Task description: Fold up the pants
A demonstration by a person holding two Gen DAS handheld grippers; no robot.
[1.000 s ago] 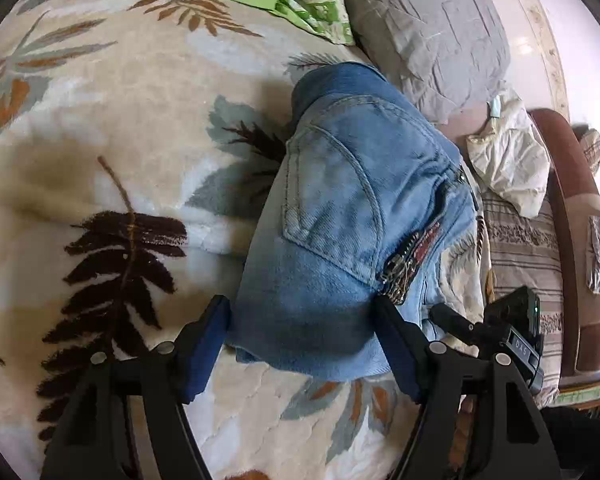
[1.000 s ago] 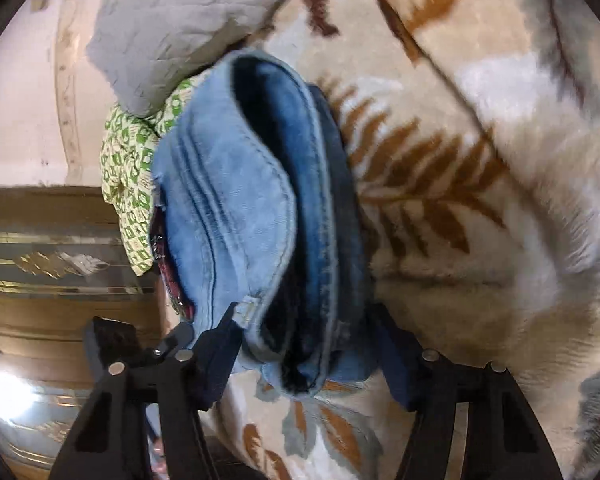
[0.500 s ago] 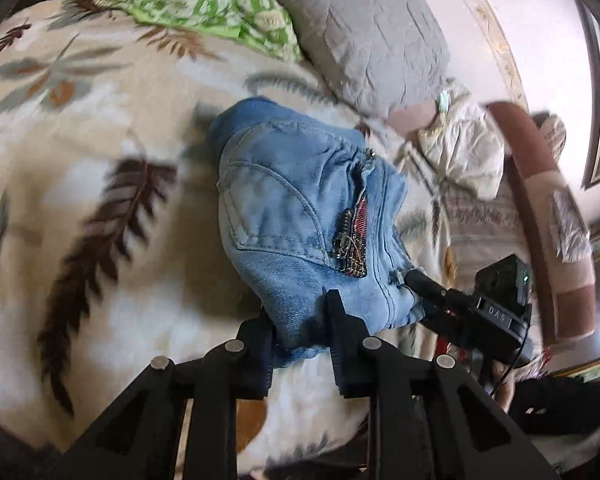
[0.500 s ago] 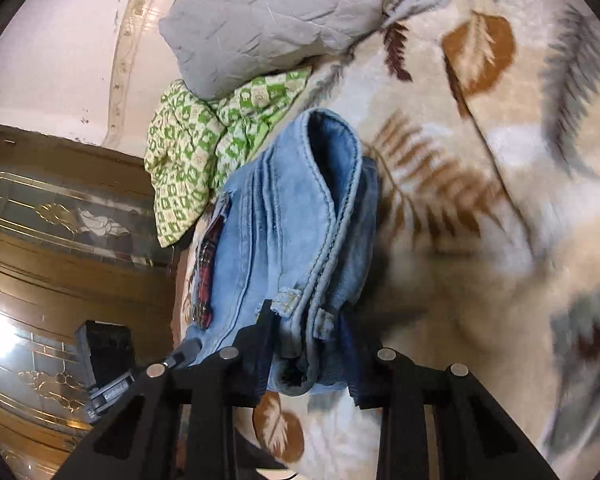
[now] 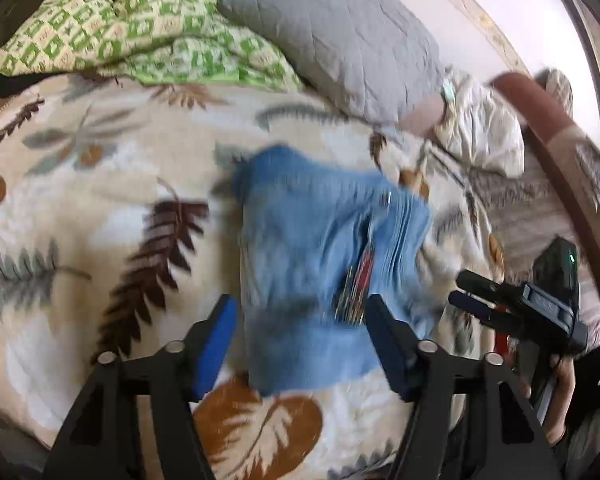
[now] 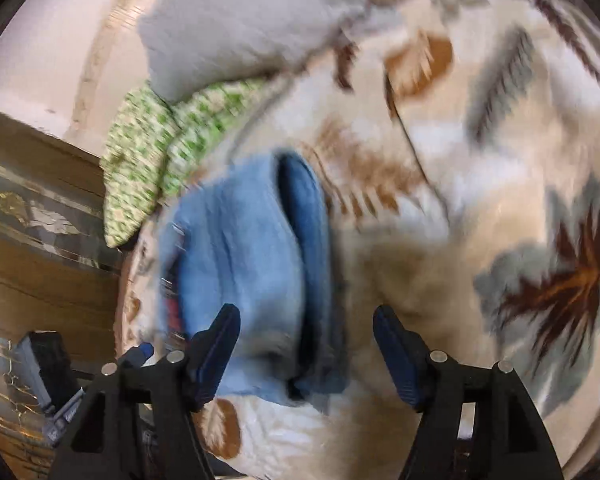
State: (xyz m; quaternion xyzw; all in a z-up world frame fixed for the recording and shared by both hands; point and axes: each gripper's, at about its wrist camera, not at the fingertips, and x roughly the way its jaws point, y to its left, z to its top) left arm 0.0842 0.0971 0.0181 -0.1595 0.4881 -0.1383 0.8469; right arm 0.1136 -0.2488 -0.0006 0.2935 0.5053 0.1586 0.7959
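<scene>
The folded blue denim pants lie in a compact bundle on the leaf-patterned bedspread. My left gripper is open, its blue pads on either side of the bundle's near edge, holding nothing. In the right wrist view the same pants show their stacked folded layers. My right gripper is open just in front of them and holds nothing. The right gripper also shows in the left wrist view, at the right of the bundle. Both views are motion-blurred.
A grey quilted pillow and a green checked cloth lie at the head of the bed. A pale crumpled cloth sits by a brown chair arm. A wooden glazed door stands beyond the bed edge.
Both grippers were shut on the pants' near edge half a second ago; now both have opened and let go, and they have pulled back a little. The bundle rests on the bed.
</scene>
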